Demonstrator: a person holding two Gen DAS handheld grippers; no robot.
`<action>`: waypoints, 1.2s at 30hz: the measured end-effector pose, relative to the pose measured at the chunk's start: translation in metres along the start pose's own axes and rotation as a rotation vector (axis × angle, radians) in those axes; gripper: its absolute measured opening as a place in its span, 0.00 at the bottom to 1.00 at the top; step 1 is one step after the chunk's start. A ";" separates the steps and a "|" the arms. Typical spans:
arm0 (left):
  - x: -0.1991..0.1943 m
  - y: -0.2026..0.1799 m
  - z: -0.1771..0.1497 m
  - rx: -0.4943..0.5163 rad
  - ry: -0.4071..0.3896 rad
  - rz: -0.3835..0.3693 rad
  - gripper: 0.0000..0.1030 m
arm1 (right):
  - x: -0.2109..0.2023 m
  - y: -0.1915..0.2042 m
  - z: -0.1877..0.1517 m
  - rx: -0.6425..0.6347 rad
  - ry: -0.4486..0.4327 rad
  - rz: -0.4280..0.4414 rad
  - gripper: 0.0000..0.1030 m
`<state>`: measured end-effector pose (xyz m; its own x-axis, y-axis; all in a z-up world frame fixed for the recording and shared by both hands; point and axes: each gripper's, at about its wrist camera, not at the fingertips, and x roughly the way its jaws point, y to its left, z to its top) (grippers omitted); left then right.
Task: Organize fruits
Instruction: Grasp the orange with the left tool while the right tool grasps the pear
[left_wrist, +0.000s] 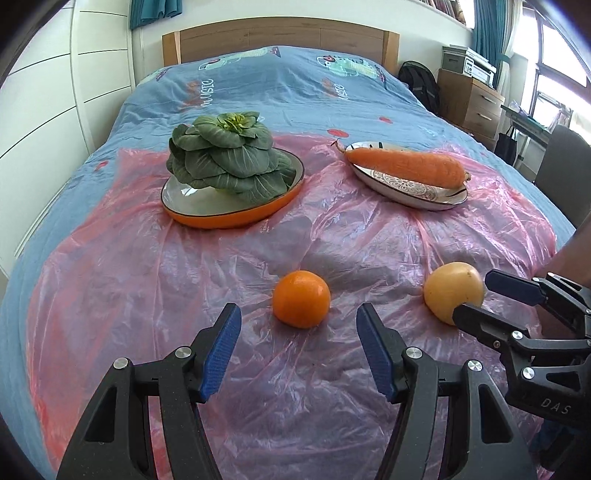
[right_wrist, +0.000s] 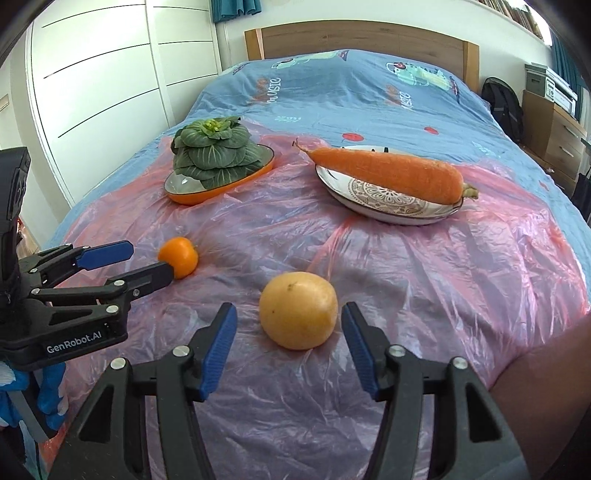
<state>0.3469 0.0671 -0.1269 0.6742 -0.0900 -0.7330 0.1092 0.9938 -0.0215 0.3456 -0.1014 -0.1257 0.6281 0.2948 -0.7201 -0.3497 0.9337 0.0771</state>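
An orange (left_wrist: 301, 298) lies on the pink plastic sheet (left_wrist: 184, 280), just ahead of my open, empty left gripper (left_wrist: 297, 325). A yellow round fruit (right_wrist: 298, 309) lies to its right, between the open fingers of my right gripper (right_wrist: 288, 321), which touches nothing. The yellow fruit also shows in the left wrist view (left_wrist: 452, 291), with the right gripper (left_wrist: 476, 295) around it. The orange shows in the right wrist view (right_wrist: 178, 255), with the left gripper (right_wrist: 147, 260) at it.
At the back, an orange dish (left_wrist: 229, 218) holds a leafy green cabbage (left_wrist: 225, 155), and a patterned white plate (left_wrist: 406, 192) holds a big carrot (left_wrist: 406, 164). All lie on a blue-covered bed (left_wrist: 280, 88). A wardrobe is left, drawers right.
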 end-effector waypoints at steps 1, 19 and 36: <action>0.004 -0.001 0.000 0.003 0.001 0.001 0.57 | 0.004 0.000 0.000 -0.006 0.000 -0.002 0.88; 0.039 0.011 -0.002 -0.044 0.032 -0.061 0.47 | 0.033 -0.006 -0.007 0.003 -0.014 0.032 0.89; 0.030 0.021 -0.015 -0.096 -0.064 -0.127 0.32 | 0.023 -0.007 -0.020 -0.003 -0.121 0.103 0.70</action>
<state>0.3585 0.0864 -0.1596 0.7050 -0.2165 -0.6753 0.1282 0.9755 -0.1789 0.3486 -0.1050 -0.1570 0.6677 0.4116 -0.6202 -0.4187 0.8966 0.1443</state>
